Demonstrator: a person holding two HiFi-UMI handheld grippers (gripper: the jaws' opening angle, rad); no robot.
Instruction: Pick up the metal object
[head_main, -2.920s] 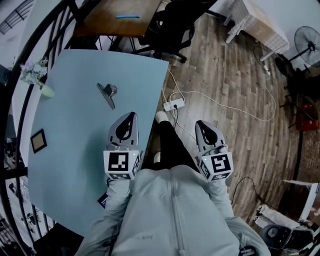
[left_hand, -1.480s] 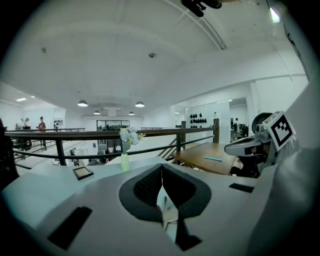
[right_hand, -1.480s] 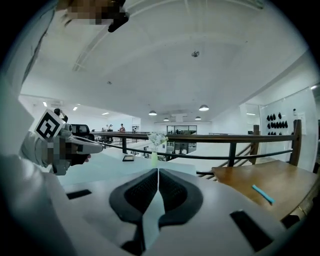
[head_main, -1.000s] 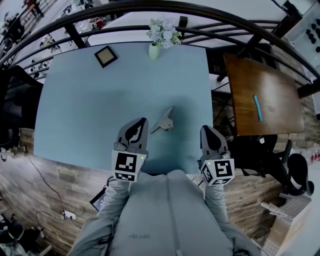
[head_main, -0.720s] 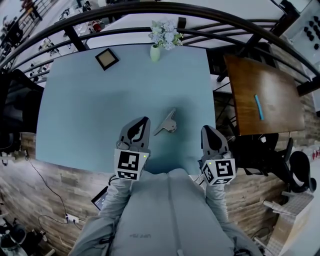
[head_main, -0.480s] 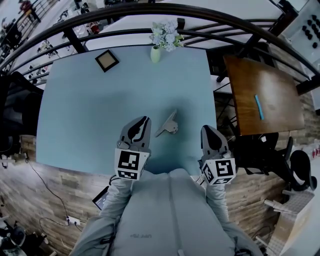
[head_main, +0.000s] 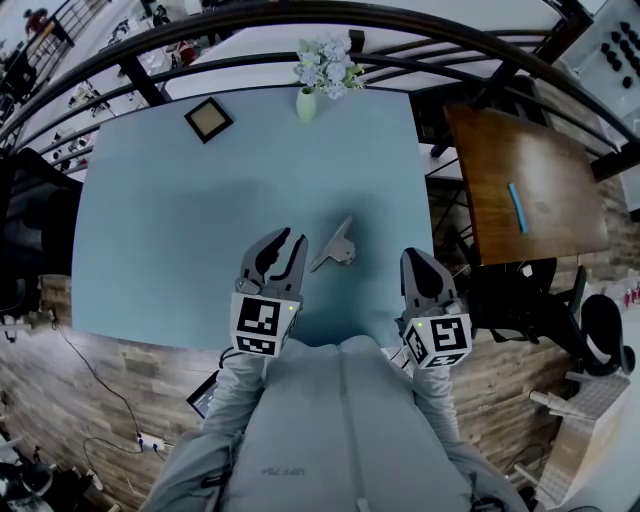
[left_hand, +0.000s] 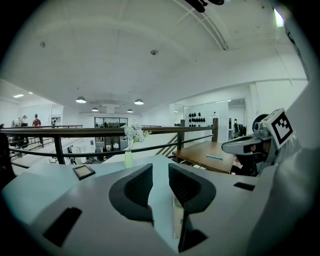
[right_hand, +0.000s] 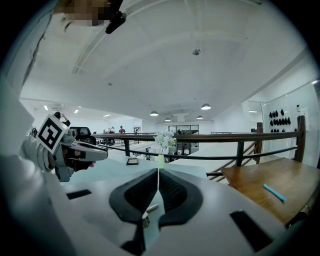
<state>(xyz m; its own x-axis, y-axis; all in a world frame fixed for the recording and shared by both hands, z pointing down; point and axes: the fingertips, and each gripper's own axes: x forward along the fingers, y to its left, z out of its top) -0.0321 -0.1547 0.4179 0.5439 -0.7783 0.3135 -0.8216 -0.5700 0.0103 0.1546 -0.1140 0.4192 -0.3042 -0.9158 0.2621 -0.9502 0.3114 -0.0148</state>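
One stiff, likely slippery metal object (head_main: 334, 246) suits a pinch at its knobbed end; left tongs (head_main: 283, 240) are opening empty, right tongs (head_main: 417, 262) sit closed.

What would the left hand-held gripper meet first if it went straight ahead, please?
Probably nothing: the left hand-held gripper, jaws opening and empty, points along bare table; the metal object lies just right of its line.

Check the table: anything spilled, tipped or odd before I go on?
Nothing stands out. The metal object lies on the table, apart from both grippers; the vase stands upright at the far edge, and the frame lies beside it.
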